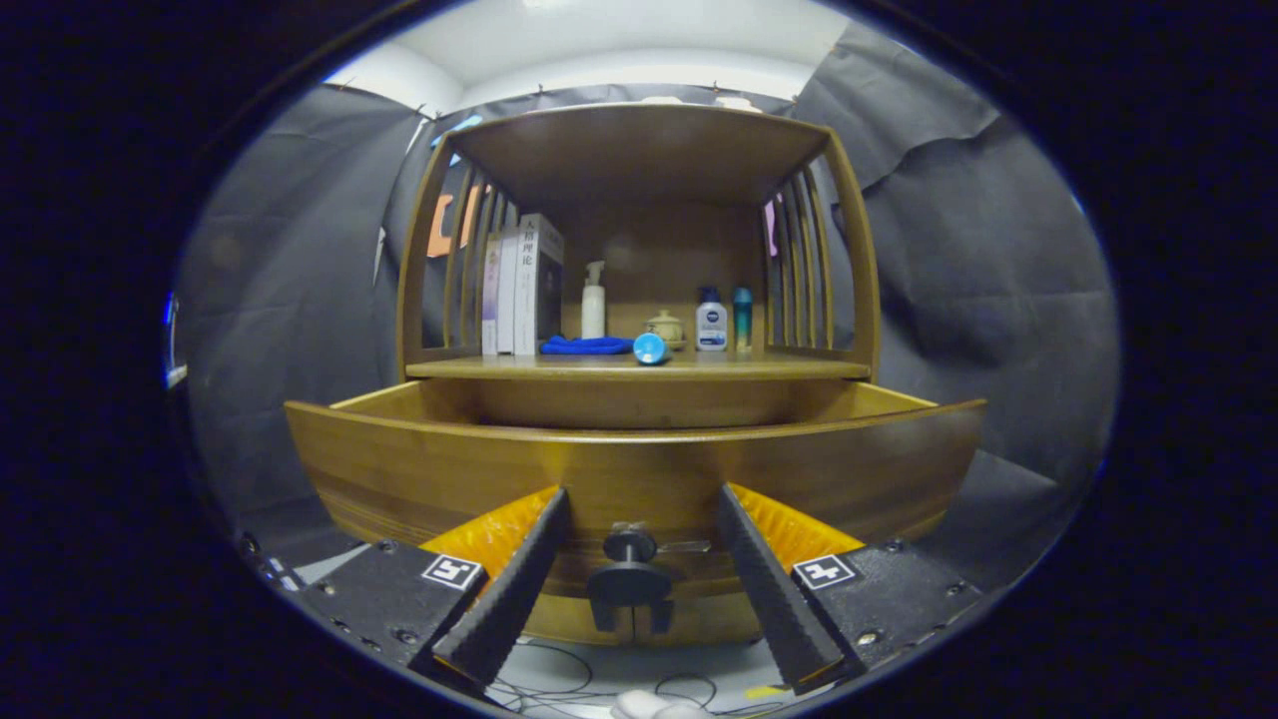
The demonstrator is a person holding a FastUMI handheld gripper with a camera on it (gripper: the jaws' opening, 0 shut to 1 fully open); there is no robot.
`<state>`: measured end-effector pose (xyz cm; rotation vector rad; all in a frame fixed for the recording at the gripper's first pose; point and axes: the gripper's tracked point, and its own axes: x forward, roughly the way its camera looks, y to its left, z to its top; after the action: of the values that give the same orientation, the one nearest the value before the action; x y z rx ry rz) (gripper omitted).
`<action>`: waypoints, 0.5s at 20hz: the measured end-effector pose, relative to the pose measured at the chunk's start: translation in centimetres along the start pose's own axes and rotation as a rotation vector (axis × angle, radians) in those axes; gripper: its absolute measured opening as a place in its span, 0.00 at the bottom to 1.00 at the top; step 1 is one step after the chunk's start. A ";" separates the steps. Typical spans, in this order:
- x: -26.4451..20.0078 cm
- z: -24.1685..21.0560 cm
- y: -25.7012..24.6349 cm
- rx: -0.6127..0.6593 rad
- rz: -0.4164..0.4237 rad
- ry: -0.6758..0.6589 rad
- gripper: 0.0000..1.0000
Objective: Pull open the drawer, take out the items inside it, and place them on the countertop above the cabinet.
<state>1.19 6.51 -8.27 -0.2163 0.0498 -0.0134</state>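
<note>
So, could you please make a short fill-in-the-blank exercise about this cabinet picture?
1. The drawer is pulled ____.
2. The tongs are ____, with the drawer knob between their fingers and neither finger touching it.
3. On the countertop, the folded cloth is ____ in colour.
4. The books stand ____ the pump bottle.

Missing words: open; open; blue; beside
</note>
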 end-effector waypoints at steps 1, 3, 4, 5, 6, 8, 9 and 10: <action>0.5 0.4 0.0 0.001 0.002 -0.019 0.99; 2.0 0.5 0.2 0.034 0.004 -0.024 0.98; 2.7 0.5 0.1 0.030 0.003 -0.008 0.98; 3.7 0.7 0.1 0.025 0.000 -0.020 0.98; 4.6 0.6 0.2 0.026 -0.002 -0.020 0.99; 5.6 0.9 0.2 0.035 -0.008 -0.016 0.99; 6.9 1.0 0.2 0.034 -0.011 -0.015 0.99; 8.0 1.1 0.3 0.035 -0.013 -0.019 0.99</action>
<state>9.25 6.85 -7.59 -0.1819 0.0295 -0.0253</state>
